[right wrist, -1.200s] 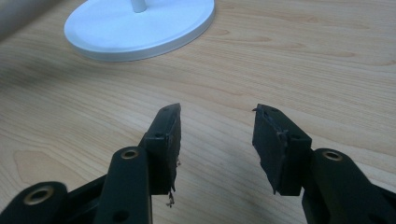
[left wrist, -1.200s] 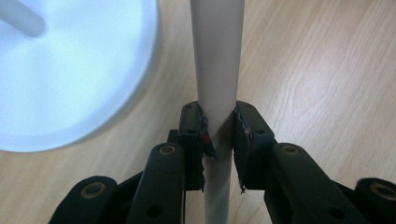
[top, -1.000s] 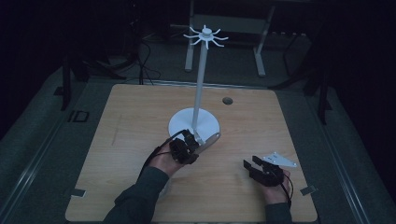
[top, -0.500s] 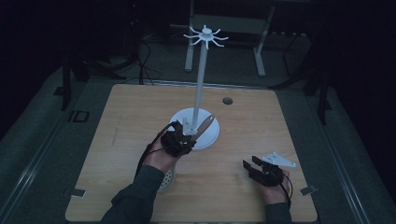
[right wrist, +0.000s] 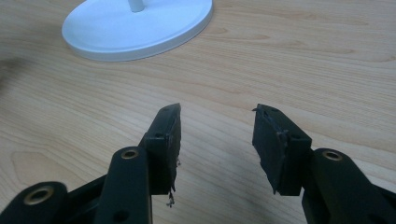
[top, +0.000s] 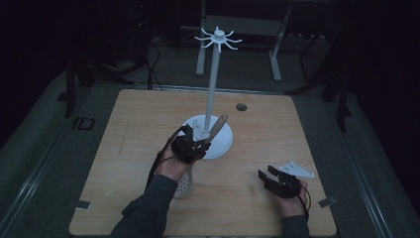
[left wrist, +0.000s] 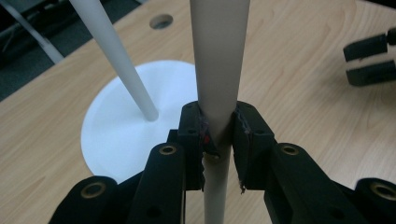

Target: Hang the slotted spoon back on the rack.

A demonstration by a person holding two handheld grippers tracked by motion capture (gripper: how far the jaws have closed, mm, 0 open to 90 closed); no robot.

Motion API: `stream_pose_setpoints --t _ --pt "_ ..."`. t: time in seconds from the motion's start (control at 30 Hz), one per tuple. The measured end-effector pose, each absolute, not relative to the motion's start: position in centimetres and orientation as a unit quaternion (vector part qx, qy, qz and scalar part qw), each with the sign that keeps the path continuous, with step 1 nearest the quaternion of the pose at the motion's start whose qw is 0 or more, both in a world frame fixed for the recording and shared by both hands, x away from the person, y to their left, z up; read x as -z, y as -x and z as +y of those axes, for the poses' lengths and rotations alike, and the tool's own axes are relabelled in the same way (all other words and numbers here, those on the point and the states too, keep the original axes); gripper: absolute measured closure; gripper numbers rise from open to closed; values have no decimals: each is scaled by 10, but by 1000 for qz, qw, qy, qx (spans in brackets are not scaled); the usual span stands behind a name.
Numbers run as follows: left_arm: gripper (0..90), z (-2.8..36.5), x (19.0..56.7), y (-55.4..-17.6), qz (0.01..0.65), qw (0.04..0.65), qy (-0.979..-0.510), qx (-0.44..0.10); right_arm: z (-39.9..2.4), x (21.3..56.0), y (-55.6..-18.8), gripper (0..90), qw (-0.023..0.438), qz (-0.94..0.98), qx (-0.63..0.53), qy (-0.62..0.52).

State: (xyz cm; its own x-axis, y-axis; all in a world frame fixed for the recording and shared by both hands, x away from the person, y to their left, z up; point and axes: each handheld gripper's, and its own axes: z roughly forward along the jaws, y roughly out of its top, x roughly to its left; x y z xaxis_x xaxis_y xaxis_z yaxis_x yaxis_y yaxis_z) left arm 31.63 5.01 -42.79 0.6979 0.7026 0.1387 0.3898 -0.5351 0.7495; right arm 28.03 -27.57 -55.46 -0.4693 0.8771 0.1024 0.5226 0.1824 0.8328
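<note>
So we've got the left gripper [left wrist: 218, 140] clamped tight on a pale utensil handle [left wrist: 219, 65], jaws pressing it from both sides, and it's held up off the wooden table [top: 138, 129] just in front of the white stand's round base [top: 220, 144]. From the high view the handle [top: 218, 125] sticks up tilted beside the stand's pole [top: 213, 84], whose top has a ring of hooks [top: 218, 38]. A slotted head [top: 182, 184] shows under our left wrist. The right gripper [right wrist: 215, 140] sits low over the table near the right edge, jaws standing wide with nothing between them.
</note>
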Motion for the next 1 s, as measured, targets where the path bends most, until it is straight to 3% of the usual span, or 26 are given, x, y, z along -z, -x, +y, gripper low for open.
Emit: stream_pose_setpoints --t 0.6,1.0 --pt "748 43 411 -317 340 421 -800 -258 -278 554 -280 515 208 738 -431 -475" --pt "748 42 407 -323 353 426 -787 -273 -278 554 -280 515 208 738 -431 -476"
